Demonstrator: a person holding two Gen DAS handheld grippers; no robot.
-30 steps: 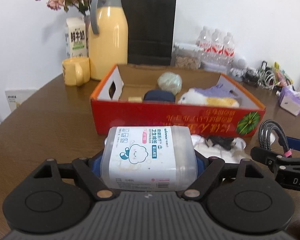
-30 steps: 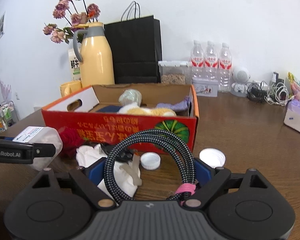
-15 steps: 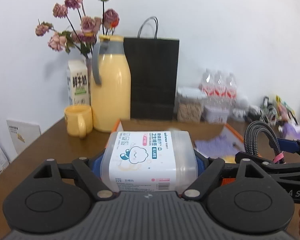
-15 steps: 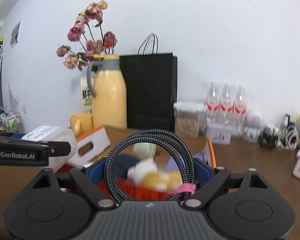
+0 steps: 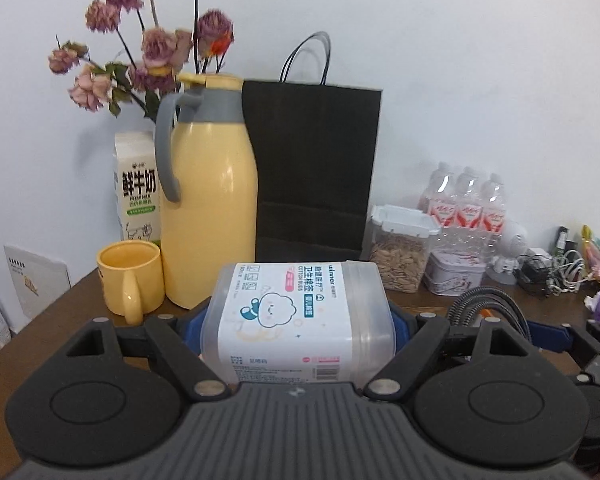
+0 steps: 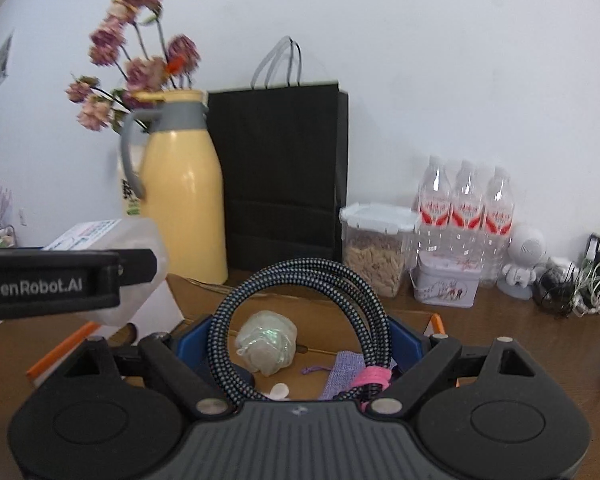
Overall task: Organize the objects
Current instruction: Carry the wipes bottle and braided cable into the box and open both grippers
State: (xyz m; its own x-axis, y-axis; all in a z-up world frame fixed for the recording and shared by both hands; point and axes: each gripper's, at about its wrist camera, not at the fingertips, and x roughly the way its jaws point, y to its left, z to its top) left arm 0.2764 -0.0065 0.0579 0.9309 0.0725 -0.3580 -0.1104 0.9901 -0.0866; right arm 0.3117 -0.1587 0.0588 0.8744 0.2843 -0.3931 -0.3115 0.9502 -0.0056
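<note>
My left gripper [image 5: 296, 330] is shut on a clear cotton-bud box [image 5: 298, 316] with a white and blue label, held lying sideways above the table. In the right wrist view this box [image 6: 112, 236] shows at the left, behind the left gripper's black finger [image 6: 48, 284]. A coiled black braided cable [image 6: 300, 312] bound by a pink tie sits in my right gripper [image 6: 300, 342], which is shut on it. Below that coil lies the open cardboard box [image 6: 438, 322], holding a pearly ball [image 6: 266, 340] and a purple pouch [image 6: 342, 372]. The coil [image 5: 484, 302] also shows at the right of the left wrist view.
Along the white wall stand a yellow jug [image 5: 208, 208], a yellow mug [image 5: 130, 276], a milk carton [image 5: 136, 188], a black paper bag [image 5: 316, 168], a seed container [image 5: 400, 248], three water bottles [image 5: 464, 200] and a tin [image 5: 454, 276]. Tangled chargers [image 5: 552, 272] lie far right.
Both grippers have risen and moved forward toward the wall, each keeping its load. The box's red front wall has dropped out of sight; the right one now looks down into the box.
</note>
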